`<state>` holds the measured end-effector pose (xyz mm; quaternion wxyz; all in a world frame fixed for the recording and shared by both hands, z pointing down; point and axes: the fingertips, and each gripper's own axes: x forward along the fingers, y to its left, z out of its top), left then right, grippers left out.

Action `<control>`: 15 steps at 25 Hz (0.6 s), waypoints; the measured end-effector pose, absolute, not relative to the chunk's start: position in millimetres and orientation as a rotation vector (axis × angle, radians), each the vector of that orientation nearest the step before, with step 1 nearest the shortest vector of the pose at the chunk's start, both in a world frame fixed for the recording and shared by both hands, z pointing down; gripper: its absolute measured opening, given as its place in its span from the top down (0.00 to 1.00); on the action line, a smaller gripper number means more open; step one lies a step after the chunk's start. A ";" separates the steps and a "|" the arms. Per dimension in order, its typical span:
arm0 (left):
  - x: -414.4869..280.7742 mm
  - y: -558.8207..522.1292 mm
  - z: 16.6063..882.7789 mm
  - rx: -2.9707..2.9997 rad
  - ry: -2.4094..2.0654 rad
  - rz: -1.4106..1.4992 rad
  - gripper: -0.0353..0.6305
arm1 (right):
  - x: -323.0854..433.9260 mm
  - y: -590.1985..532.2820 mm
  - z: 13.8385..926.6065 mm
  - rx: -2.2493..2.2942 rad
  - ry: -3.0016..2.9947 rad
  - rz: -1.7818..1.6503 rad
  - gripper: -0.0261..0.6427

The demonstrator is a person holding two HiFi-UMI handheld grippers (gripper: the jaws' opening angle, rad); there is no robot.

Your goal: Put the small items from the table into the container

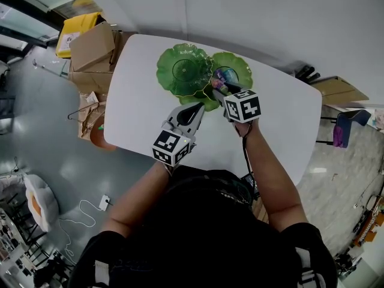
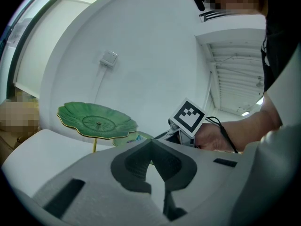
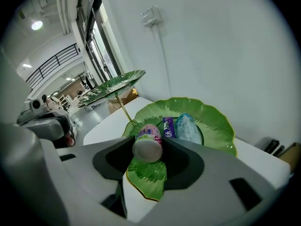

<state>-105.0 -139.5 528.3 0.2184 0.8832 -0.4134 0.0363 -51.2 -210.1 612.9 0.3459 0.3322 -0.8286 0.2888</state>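
Bottle clamped in right gripper, held over dish, seemingly for release; left gripper closed, empty, parked aside.

Tiered leaf dish: green, veined, gold-edged. Counter: white. Cup: pink print, off-white base. Sachet: purple with white lettering. Packet: pale blue.

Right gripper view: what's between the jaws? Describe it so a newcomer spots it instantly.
On the white table, find the lower green leaf dish. Over its near edge the right gripper clamps a small pink pot, its pale round end facing the camera. The purple packet and pale blue packet behind it are flat; it alone is cylindrical.
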 end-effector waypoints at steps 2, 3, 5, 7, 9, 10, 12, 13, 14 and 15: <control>-106.2 -139.0 527.3 2.445 -1.149 0.098 0.94 | -50.5 -210.8 610.9 0.871 -2.154 0.744 0.69; -106.9 -138.7 526.9 2.446 -1.151 0.097 0.94 | -50.3 -211.2 609.5 0.876 -2.158 0.740 0.69; -107.9 -137.5 526.7 2.448 -1.154 0.098 0.94 | -50.3 -211.0 606.6 0.883 -2.168 0.732 0.69; -107.8 -135.0 525.9 2.450 -1.154 0.098 0.94 | -50.2 -209.1 604.7 0.884 -2.176 0.728 0.69; -107.7 -132.7 523.3 2.454 -1.154 0.097 0.94 | -50.0 -207.6 601.5 0.887 -2.182 0.725 0.69; -107.8 -131.9 521.5 2.457 -1.155 0.097 0.94 | -50.0 -207.3 599.0 0.889 -2.186 0.720 0.69; -107.8 -129.5 517.3 2.465 -1.157 0.093 0.94 | -50.1 -205.9 592.0 0.892 -2.199 0.703 0.69; -107.9 -127.7 514.8 2.469 -1.159 0.089 0.94 | -50.1 -204.4 587.7 0.894 -2.208 0.691 0.69; -108.5 -125.9 512.0 2.474 -1.162 0.084 0.94 | -50.2 -202.9 582.8 0.898 -2.219 0.679 0.69; -109.9 -124.8 509.0 2.478 -1.168 0.078 0.94 | -50.4 -201.8 577.4 0.905 -2.234 0.671 0.69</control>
